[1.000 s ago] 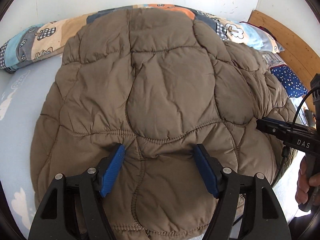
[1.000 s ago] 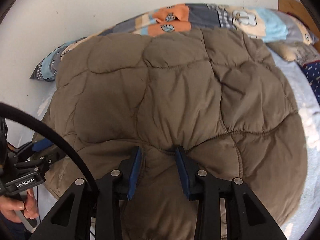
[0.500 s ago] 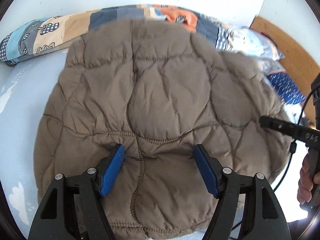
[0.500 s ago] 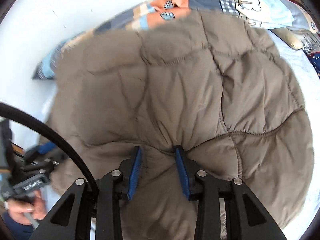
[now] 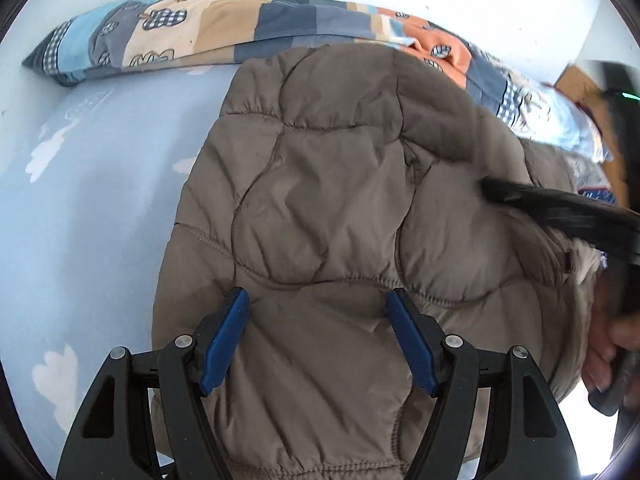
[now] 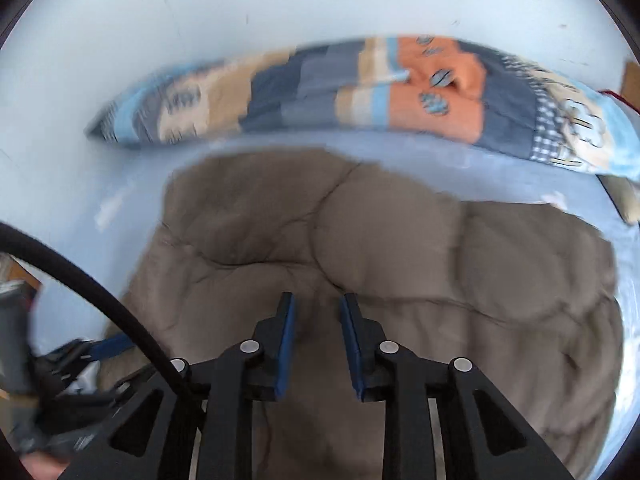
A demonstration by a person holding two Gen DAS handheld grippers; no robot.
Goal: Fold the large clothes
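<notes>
A brown quilted puffer jacket [image 5: 340, 208] lies on the light blue bed sheet [image 5: 100, 168]. My left gripper [image 5: 318, 304] is open, its blue pads wide apart over the jacket's near hem. My right gripper [image 6: 316, 304] is narrowly open over a fold of the same jacket [image 6: 400, 248]; no cloth shows pinched between its pads. The right gripper shows blurred in the left wrist view [image 5: 560, 212], reaching in over the jacket's right side. The left gripper shows at the lower left of the right wrist view [image 6: 100, 350].
A patchwork pillow [image 5: 208, 36] lies along the white wall at the back, also in the right wrist view [image 6: 360, 92]. A wooden bed frame [image 5: 588, 96] stands at the right. A black cable [image 6: 80, 280] crosses the right wrist view.
The jacket has shifted right and now looks narrower, baring more blue sheet at the left. The right gripper has swung in over the jacket's right side, blurred with motion. The left gripper stays open.
</notes>
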